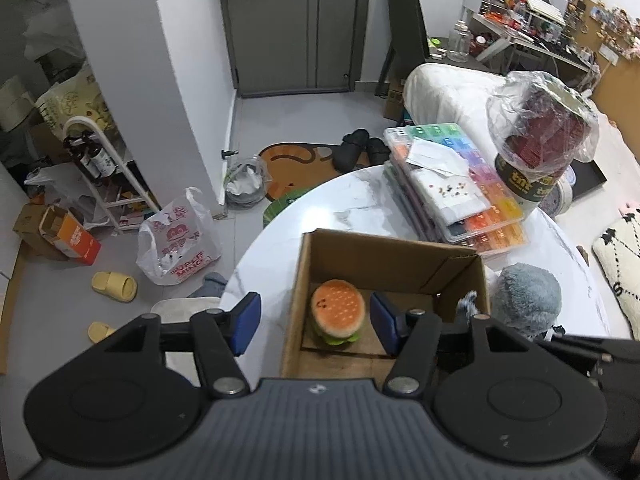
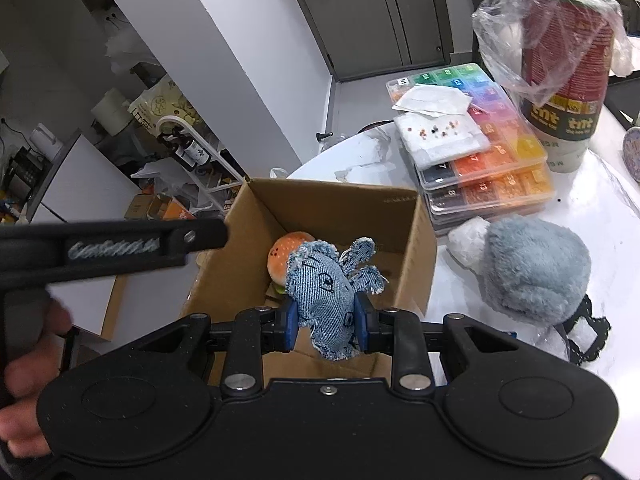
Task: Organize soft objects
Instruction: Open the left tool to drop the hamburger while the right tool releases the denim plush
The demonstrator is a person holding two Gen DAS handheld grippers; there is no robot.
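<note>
Right wrist view: right tool (image 2: pixel 325 325) clamps the denim toy (image 2: pixel 324 292) above the cardboard box (image 2: pixel 412 264).

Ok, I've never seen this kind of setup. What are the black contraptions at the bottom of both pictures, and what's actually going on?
No robot here: a person holds a two-finger gripper in each hand, each with a fisheye camera looking along its fingers. One picture is from the left gripper, the other from the right gripper. On the white marble table stands an open brown cardboard box with a plush orange hamburger toy inside. The left jaws stand open above it, holding nothing. The right jaws are shut on a blue denim stuffed toy over the box. Beside the box lies a fluffy grey plush, next to stacked colourful bead cases.
</note>
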